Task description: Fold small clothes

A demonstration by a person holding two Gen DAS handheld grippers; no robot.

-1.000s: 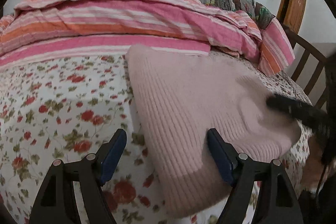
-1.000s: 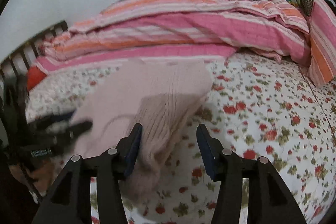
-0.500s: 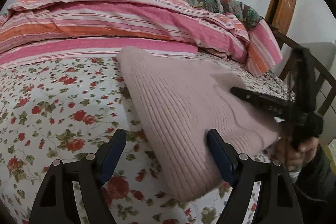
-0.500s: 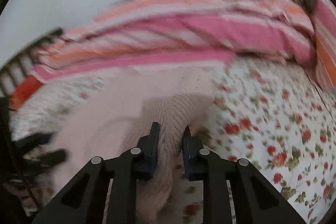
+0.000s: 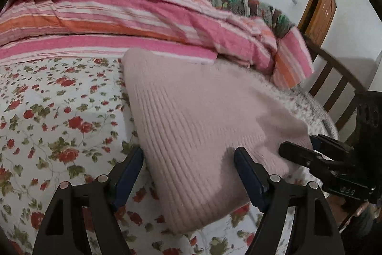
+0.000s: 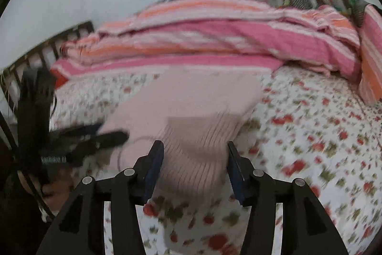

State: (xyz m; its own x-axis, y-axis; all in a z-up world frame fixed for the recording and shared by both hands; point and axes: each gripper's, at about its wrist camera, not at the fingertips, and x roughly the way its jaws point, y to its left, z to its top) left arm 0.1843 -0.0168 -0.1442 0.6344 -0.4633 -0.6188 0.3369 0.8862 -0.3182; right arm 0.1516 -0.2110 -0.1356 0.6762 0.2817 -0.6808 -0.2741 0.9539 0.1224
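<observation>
Sweater folded, nearly done.
My left tool (image 5: 188, 173) and right tool (image 6: 194, 166) gape apart over the pink sweater (image 5: 191, 126), lower centre; only tidying seems left.

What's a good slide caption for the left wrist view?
Open left gripper hovers over folded pink sweater on floral bedsheet.

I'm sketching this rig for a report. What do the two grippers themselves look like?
Both are matte black. The left gripper and right gripper each have angular cut-out arms, round silver screw heads and dark blue finger pads. No cables or sleeves are clearly visible.
</observation>
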